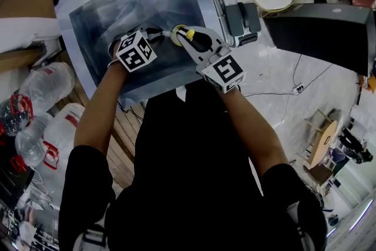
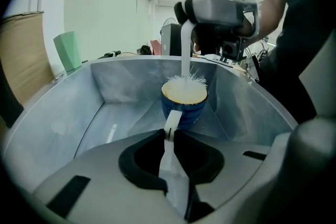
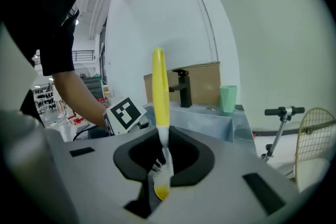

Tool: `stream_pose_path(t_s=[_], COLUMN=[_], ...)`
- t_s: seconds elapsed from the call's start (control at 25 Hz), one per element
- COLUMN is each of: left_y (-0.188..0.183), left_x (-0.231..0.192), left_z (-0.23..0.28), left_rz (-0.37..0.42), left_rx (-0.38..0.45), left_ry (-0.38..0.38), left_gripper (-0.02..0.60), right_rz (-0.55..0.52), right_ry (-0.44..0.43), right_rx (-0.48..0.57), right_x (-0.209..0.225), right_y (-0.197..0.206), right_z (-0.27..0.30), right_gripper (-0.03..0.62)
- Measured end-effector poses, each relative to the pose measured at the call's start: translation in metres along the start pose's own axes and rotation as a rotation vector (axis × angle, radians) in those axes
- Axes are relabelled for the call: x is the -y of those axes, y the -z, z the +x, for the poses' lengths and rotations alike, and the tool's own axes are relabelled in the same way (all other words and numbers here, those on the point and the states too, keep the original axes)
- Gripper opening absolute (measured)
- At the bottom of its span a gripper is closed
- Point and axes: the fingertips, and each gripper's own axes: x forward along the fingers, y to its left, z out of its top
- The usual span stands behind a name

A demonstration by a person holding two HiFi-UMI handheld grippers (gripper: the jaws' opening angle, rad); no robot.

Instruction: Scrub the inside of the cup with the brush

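Cup could twist loose
Left fingers pinch only its handle; right fingers clamp the brush pressing in.

Sink matt metal; cup glossy glaze; brush smooth plastic.
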Motion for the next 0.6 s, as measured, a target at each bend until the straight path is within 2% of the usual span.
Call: stream_pose_path(t_s=[0.12,0.24,0.32,0.48,0.6], left_y=[0.001,0.002,0.001,0.001,0.002], left_x=[0.001,0.004,0.004,0.005,0.006], left_z=[0.0,-0.001,-0.001,-0.001,0.0], left_rz=[0.015,0.026,0.036,0.043,0.048], left_rx=[-0.008,-0.009,-0.008,-0.011,-0.006], left_ry=[0.001,0.006,0.007,0.004,0.004], left_gripper=[0.069,0.069,0.069,0.069,0.069], right_rz=[-0.009,0.047,0.037,0.004,-0.001], right_ry=[-0.018,0.007,0.024,0.011,0.013], right_rx=[0.006,0.043,0.058,0.022,0.037], right_x=[0.001,0.007,0.015,0.016,0.017], right_y=[0.001,-0.027,-0.036,-0.014,0.0], right_z=[0.003,-0.001,-0.001,0.011,0.011], right_gripper=[0.048,0.048,0.048,0.048,0.048])
